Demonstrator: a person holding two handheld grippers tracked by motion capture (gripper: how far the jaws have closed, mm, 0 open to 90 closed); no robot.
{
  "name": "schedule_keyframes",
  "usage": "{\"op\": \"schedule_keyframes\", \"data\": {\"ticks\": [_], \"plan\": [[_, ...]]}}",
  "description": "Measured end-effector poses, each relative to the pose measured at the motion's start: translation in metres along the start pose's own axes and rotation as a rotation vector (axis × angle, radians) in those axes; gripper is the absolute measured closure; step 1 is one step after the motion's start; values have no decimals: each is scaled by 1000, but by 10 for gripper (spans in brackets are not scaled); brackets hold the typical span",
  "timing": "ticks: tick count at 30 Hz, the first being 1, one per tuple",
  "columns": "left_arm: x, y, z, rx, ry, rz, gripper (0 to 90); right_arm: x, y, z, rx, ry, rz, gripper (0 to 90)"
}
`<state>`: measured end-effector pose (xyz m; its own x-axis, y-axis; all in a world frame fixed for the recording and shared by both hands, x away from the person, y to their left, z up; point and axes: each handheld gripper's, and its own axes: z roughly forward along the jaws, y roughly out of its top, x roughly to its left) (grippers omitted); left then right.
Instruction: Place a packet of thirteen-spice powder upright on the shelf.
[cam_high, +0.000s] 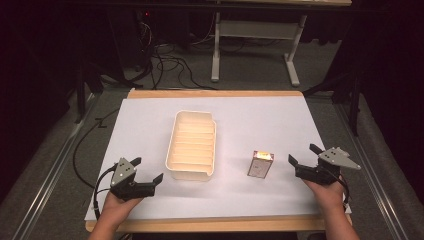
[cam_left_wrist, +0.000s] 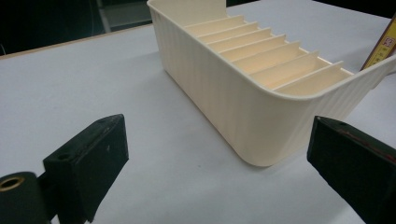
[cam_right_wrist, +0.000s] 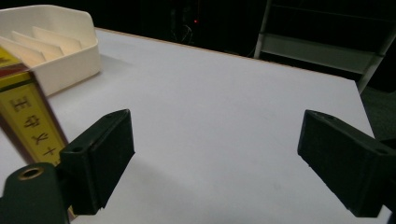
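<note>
High view: both grippers' jaws spread; left gripper near tray; right gripper near box

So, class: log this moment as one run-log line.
left gripper open | right gripper open | box upright, untouched | tray empty

The left hand comes in from the bottom edge and grips the black 2-jaw left gripper with the grey three-cornered plate on top. Its jaws stand wide apart and hold nothing. The right hand comes in from the bottom at the other side and holds the matching black right gripper, whose jaws are also spread wide with nothing between them.
</note>
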<state>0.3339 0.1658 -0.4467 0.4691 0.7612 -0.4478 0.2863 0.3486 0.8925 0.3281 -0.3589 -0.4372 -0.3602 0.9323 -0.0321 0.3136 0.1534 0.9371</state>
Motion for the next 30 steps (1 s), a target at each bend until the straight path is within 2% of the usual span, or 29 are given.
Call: {"op": "schedule_keyframes", "data": {"ticks": [5,9,13,17,21,26,30], "plan": [[4,2,5,-18,19,4,68,-4,-1,4,11,22,15,86],[8,1,9,-1,37,0,75,-6,-1,4,17,29,30,77],[6,1,5,-15,23,13,98,-4,1,4,11,46,27,78],[8,6,3,-30,18,-23,111,-2,1,6,7,69,-3,84],[9,6,5,-16,19,-43,116,-2,0,4,7,87,2,84],[9,7,7,-3,8,-88,111,-1,2,1,-1,115,4,85],[8,5,8,11,-6,-77,105,3,7,-1,-16,142,10,78]]}}
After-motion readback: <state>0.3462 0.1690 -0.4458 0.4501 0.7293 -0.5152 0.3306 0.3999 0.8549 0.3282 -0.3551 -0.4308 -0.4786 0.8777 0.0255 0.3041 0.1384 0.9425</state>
